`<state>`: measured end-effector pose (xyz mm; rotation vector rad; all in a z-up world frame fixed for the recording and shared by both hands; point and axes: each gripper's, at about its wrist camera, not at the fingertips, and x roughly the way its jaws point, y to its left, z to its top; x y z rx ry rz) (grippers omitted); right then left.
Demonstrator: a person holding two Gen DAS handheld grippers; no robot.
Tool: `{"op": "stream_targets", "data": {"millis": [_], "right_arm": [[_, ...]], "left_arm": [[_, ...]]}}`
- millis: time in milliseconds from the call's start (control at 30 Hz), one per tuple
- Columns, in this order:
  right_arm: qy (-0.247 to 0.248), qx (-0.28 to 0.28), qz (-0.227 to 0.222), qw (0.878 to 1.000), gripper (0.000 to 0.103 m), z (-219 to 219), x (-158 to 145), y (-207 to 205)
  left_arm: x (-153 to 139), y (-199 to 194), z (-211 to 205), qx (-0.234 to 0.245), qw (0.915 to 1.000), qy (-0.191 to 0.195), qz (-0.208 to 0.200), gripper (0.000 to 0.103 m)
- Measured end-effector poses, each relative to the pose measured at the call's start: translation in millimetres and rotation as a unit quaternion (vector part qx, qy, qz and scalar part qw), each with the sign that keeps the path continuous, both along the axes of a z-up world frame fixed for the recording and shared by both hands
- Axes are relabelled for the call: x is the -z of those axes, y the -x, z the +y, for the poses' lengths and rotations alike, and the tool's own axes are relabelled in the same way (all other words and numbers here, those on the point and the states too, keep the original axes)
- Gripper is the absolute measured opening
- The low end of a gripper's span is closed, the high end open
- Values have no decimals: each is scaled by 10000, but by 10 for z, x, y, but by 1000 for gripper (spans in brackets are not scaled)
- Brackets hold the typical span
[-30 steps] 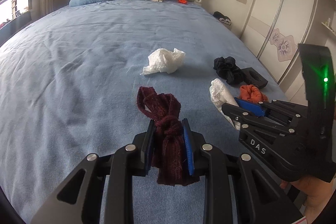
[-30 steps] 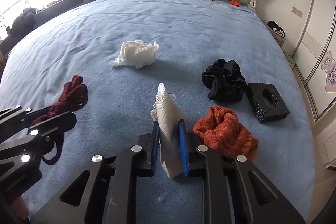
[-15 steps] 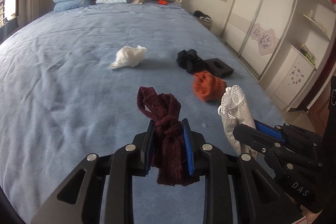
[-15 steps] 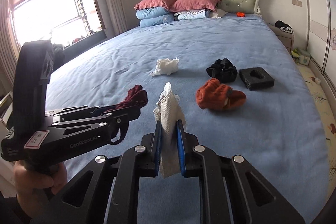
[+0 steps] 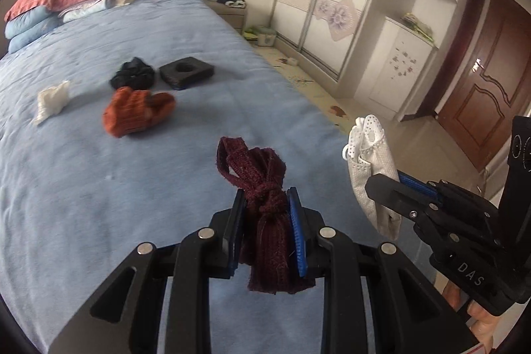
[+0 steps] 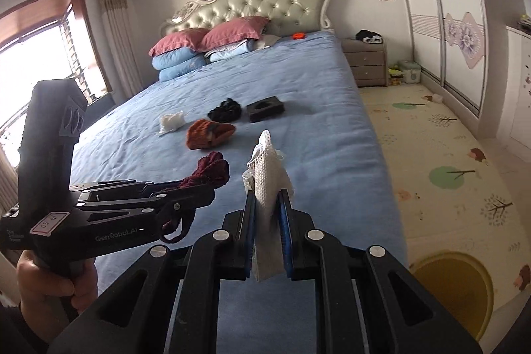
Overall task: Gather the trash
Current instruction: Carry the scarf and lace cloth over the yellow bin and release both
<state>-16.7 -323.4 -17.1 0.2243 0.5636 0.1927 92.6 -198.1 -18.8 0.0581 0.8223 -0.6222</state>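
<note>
Right wrist: blue bedspread (image 6: 298, 82), playmat floor (image 6: 441, 155); right gripper (image 6: 267, 221) grasping white mask (image 6: 267, 181); left gripper (image 5: 267, 218) clenched on maroon cloth (image 5: 262, 188).

The bed (image 6: 332, 135) carried an orange knit (image 6: 209, 133), a white wad (image 6: 172, 121), a black cloth (image 6: 225, 110) and a foam block (image 6: 265, 108) together mid-sheet; pillows (image 6: 212, 45) lay stacked at the headboard.

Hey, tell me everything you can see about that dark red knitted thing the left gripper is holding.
The dark maroon knitted strip looks like soft, fuzzy yarn fabric, tied into a knot near its middle. Loops stick up above the knot, and a flat frayed tail hangs below. The left gripper is shut on it, blue-lined pads pressing both sides at and below the knot. It is held upright above the blue bedspread, lifted clear, touching nothing else visible.
</note>
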Motion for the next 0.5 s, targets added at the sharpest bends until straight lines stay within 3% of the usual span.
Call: {"op": "stream_targets", "data": {"millis": [133, 300, 500], "right_arm": [[-234, 424, 98, 9988, 14, -447, 97, 242], [-142, 1054, 124, 9942, 15, -928, 117, 595], [-169, 1778, 340, 9833, 14, -1456, 230, 955]], "left_arm": [[33, 119, -567, 622, 9980, -6, 100, 26], [94, 297, -1190, 1228, 9922, -60, 201, 26], [287, 477, -1901, 1991, 9783, -281, 509, 26]]}}
